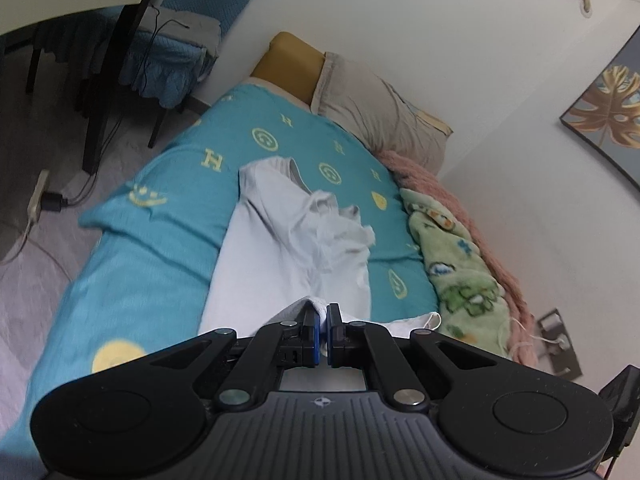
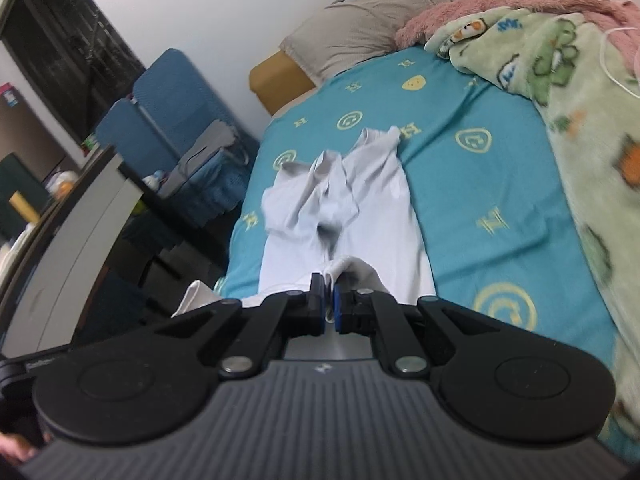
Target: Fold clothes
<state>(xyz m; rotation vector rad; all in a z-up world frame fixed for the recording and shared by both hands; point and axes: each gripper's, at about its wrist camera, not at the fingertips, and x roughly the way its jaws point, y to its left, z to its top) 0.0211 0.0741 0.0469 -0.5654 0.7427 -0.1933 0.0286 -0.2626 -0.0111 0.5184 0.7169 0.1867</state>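
A white T-shirt lies stretched along a bed with a teal patterned sheet; its far end with collar and sleeves is bunched up. My left gripper is shut on the near hem of the shirt and holds it raised. In the right wrist view the same shirt runs away from me over the teal sheet. My right gripper is shut on the other near corner of the hem.
A grey pillow and a yellow headboard cushion lie at the bed's far end. A green and pink fleece blanket lies along the wall side. A blue chair, a desk and floor cables stand beside the bed.
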